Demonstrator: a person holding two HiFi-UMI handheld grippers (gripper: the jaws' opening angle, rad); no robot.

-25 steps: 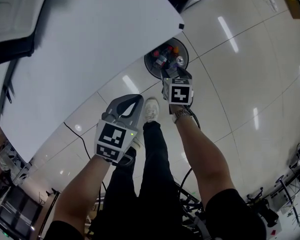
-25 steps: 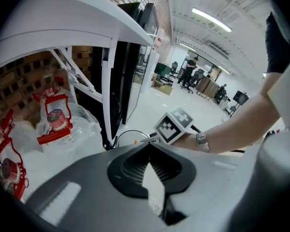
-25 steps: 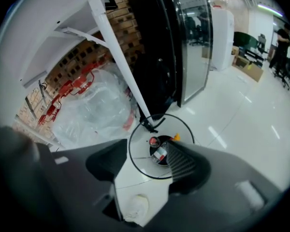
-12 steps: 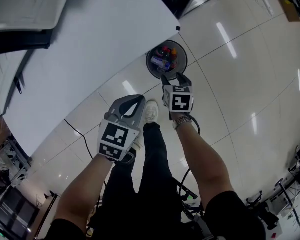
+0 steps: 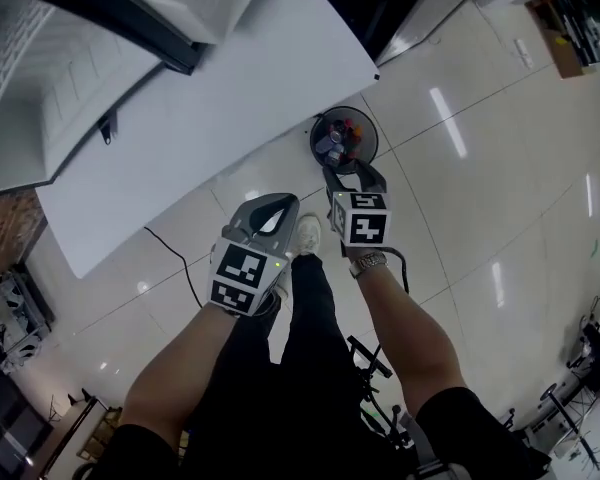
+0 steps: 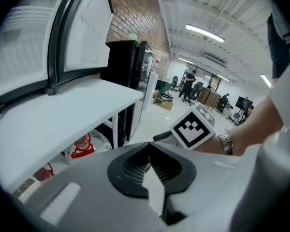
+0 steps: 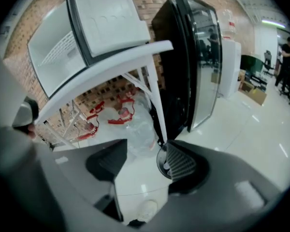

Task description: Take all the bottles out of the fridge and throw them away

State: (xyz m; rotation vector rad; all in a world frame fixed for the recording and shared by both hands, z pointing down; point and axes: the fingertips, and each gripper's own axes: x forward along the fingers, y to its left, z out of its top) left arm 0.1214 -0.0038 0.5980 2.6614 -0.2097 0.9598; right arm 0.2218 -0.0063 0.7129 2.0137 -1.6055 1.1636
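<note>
Person is standing over a round bin (image 5: pixel 314 140) on the floor, at the corner of the white desk (image 5: pixel 180 98).

- Bottles (image 5: pixel 340 140): several are lying in the bin, mixed caps showing. None in either hand-held gripper.
- Right hand-held gripper (image 5: pixel 355 176): hanging just short of the bin, jaws standing wide apart and empty. In its own view only floor, the bin rim (image 7: pixel 160 164) and a shoe are showing between them.
- Left hand-held gripper (image 5: pixel 272 211): jaws pressed together at the tips, nothing in them, pointing along the desk edge.
- Fridge (image 7: pixel 203 52): the black cabinet with a glass door is standing just beyond the desk. Its shelves are not showing, so bottles left inside cannot be counted.

Judgement: the drop looks done and the next reach is for the fridge.

- Spread the left jaws before reaching in.
- Take each bottle across its body, upright.
- Swing clear of the desk corner.
- Mind the cable (image 5: pixel 175 258) trailing on the floor.
</note>
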